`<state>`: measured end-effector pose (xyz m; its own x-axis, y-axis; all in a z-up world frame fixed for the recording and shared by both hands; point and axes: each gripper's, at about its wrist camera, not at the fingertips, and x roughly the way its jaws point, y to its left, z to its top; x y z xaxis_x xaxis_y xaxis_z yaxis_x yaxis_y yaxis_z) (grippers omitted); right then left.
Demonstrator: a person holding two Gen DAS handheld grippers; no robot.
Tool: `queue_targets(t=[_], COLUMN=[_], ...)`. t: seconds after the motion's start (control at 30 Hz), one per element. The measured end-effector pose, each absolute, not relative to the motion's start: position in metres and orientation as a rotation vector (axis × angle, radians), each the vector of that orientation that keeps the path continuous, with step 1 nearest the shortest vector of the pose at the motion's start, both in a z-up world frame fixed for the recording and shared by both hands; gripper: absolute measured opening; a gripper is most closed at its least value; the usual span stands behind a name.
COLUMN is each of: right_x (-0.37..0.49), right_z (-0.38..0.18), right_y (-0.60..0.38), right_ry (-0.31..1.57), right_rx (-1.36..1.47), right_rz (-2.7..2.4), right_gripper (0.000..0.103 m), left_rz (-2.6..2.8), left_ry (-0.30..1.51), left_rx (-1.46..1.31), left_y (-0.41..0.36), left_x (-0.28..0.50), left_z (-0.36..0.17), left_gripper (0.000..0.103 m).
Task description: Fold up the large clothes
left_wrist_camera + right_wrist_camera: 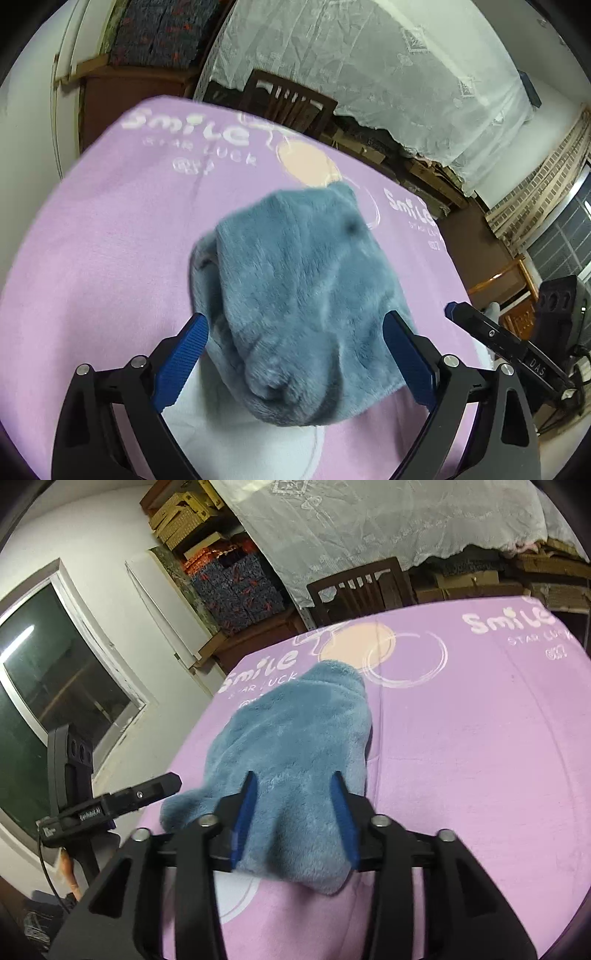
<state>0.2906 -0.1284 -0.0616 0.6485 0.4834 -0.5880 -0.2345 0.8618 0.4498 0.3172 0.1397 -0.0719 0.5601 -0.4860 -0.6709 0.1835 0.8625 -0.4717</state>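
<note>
A folded grey-blue plush garment (pixel 295 306) lies in the middle of a lilac cloth printed with "Smile" lettering and circles (pixel 110 240), covering a table. The left gripper (pixel 295 354) is wide open around the near edge, pads clear. The right gripper (pixel 295 819) is partly open, gripping nothing. Behind: a dark wooden chair (pixel 362 587), white lace drape (pixel 369 66), stacked boxes (pixel 184 517), a window (pixel 48 672).
</note>
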Motion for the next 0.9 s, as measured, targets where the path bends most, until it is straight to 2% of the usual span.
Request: queue_targets(t=[0.07,0.2,0.33,0.57,0.9], right_x=[0.296,0.314,0.333,0.355,0.37], right_z=[-0.07,-0.09,-0.111,-0.141,-0.148], right_y=[-0.132,-0.145,-0.155,-0.141,-0.114], right_ry=[0.775,0.853,0.912,1.003,0.976], right_rx=[0.373,0.495,0.61,0.64,0.595], right_rz=[0.401,0.445,0.482,0.517,0.564], right_gripper=[0.073,0.084,0.088,0.089,0.091], left_rz=[-0.402,-0.437,-0.461,-0.485,-0.491], left_ry=[0.934,0.994,1.008,0.992,0.94], left_rx=[-0.4,-0.461,-0.48,-0.464,-0.482], left_y=[0.137,0.137,0.135,0.126,0.126], left_x=[0.324,0.336,0.348,0.362,0.373], left_z=[-0.084,-0.107,-0.116,-0.125,-0.132], left_gripper=[0.095,0.095,0.096,0.096,0.095])
